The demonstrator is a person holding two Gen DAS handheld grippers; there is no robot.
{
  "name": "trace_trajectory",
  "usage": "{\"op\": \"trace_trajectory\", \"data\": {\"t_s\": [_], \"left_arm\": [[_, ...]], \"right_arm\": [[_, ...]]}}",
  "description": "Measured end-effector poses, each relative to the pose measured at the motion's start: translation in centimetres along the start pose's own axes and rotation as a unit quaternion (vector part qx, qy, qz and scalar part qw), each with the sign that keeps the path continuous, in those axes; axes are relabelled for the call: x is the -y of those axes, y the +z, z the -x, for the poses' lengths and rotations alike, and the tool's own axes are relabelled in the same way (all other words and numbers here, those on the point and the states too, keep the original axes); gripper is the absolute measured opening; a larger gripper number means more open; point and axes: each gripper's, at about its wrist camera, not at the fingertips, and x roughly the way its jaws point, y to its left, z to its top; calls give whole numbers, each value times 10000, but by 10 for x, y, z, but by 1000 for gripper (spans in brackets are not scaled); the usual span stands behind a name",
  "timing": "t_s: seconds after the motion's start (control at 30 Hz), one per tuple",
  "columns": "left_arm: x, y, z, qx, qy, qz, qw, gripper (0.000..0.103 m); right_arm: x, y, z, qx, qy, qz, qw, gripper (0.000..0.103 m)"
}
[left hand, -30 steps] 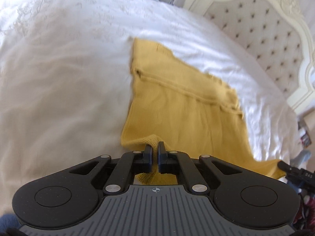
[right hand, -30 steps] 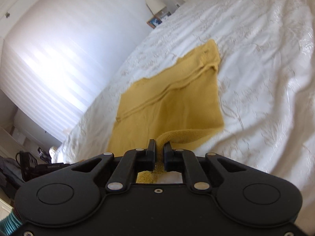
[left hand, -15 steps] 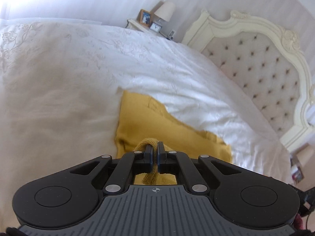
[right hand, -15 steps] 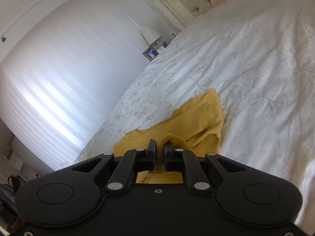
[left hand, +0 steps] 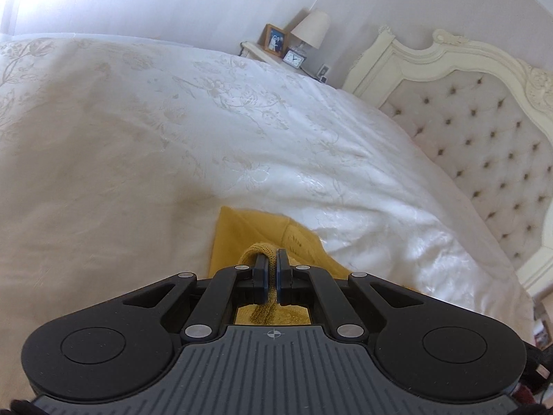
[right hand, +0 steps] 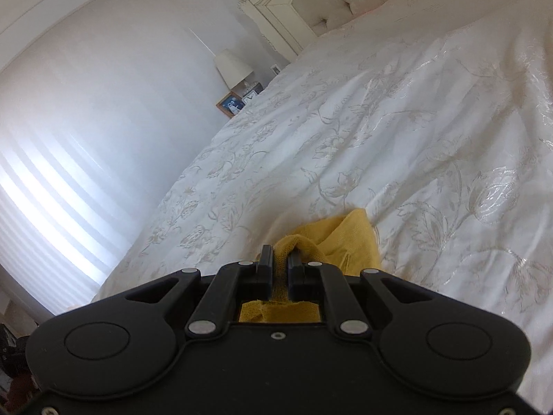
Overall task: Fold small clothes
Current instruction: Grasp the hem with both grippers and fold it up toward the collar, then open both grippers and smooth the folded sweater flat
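Observation:
A mustard-yellow knitted garment (left hand: 242, 238) lies on the white embroidered bedspread (left hand: 138, 173). My left gripper (left hand: 271, 263) is shut on an edge of the garment, with knit fabric pinched between the pads. My right gripper (right hand: 280, 259) is shut on another edge of the same garment (right hand: 349, 238). Both grippers sit over the garment's far edge, and most of the garment is hidden under the gripper bodies.
A tufted cream headboard (left hand: 484, 131) stands at the right. A bedside table with a lamp (left hand: 311, 29), a photo frame (left hand: 274, 39) and a clock (left hand: 293, 57) sits beyond the bed. The lamp (right hand: 231, 67) and a bright window blind (right hand: 52, 190) show in the right wrist view.
Both grippers have carried their held edges forward over the garment toward its far edge. Much less yellow fabric shows ahead of the fingers now.

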Motion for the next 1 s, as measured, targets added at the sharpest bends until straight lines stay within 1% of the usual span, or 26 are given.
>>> {"op": "trace_trajectory", "data": {"t_s": [0.13, 0.23, 0.33, 0.4, 0.43, 0.47, 0.5, 0.53, 0.57, 0.6, 0.63, 0.73, 0.83, 0.9, 1.0], "left_arm": [[-4, 2, -29, -64, 204, -61, 9998, 3], [-9, 0, -48, -145, 347, -113, 9992, 4], [-14, -2, -60, -184, 467, -213, 9985, 6], [-16, 0, -67, -213, 447, -300, 9983, 6], [-17, 2, -69, -238, 457, -348, 9981, 8], [-15, 4, -70, -230, 542, -422, 9974, 9], [-14, 6, -69, -172, 645, -497, 9965, 12], [-10, 8, -66, -24, 830, -608, 9947, 34], [-7, 10, -61, 194, 962, -740, 9924, 46], [-4, 12, -55, 361, 961, -835, 9912, 59], [-2, 13, -49, 448, 936, -898, 9905, 59], [12, 10, -32, 502, 1014, -1254, 9856, 60], [33, -9, -25, 280, 1009, -1862, 9769, 62], [45, -29, -26, 2, 927, -2212, 9708, 62], [58, -56, -31, -398, 761, -2460, 9655, 62]], "right_arm": [[8, 5, -28, -152, -273, 0, 9995, 14], [12, 2, -44, -296, -482, 66, 9984, 14], [14, -2, -54, -433, -670, 184, 9966, 15], [14, -4, -58, -494, -787, 241, 9954, 16], [14, -4, -59, -511, -815, 264, 9950, 17], [14, -4, -59, -513, -833, 285, 9948, 17], [14, -3, -59, -503, -875, 309, 9944, 21], [12, -1, -58, -465, -927, 352, 9940, 39], [10, 0, -55, -373, -992, 424, 9935, 49], [8, 2, -51, -228, -1068, 520, 9927, 70], [6, 5, -47, -98, -1102, 593, 9921, 83], [-3, 10, -32, 133, -1168, 790, 9899, 82], [-25, 4, -18, 157, -1085, 1268, 9858, 82], [-45, -8, -16, -20, -1013, 1674, 9807, 82], [-73, -37, -21, -402, -903, 2256, 9692, 82]]}}
